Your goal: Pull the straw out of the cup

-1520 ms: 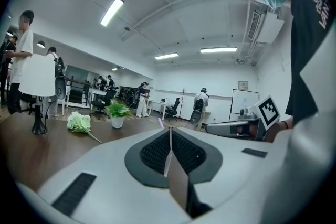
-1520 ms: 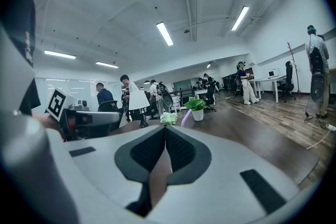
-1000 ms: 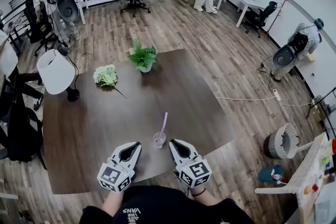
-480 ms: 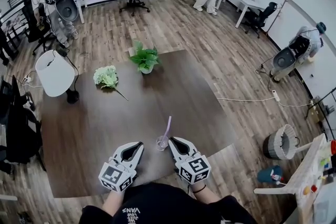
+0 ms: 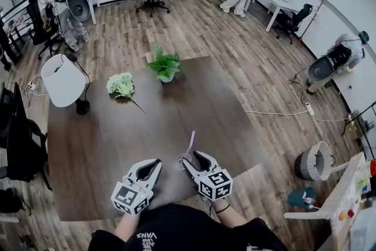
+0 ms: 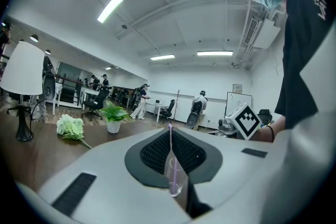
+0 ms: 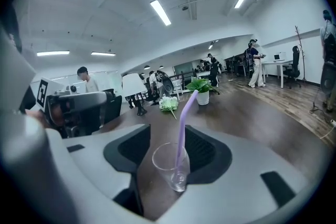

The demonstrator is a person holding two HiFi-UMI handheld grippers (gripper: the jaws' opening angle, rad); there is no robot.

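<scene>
A small clear cup [image 5: 182, 160] stands on the dark wooden table [image 5: 117, 132] near its front edge. A purple straw [image 5: 190, 143] leans out of it. My right gripper [image 5: 191, 159] has its jaws opening, one on each side of the cup. In the right gripper view the cup [image 7: 170, 165] and straw [image 7: 185, 118] sit between the pads of that gripper [image 7: 168, 132], with a gap on the left. My left gripper [image 5: 153, 165] rests shut, a little left of the cup. The left gripper view shows the cup [image 6: 176, 178] through a thin slit between this gripper's [image 6: 170, 136] jaws.
A potted green plant [image 5: 164, 66] and a bunch of white flowers [image 5: 121, 85] lie at the table's far side. A white lamp [image 5: 61, 80] stands at the left edge. A bin [image 5: 315, 159] sits on the floor to the right. People work at desks far behind.
My right gripper moved forward and left to the cup, and its jaws went from shut to open around it. The left gripper stayed put.
</scene>
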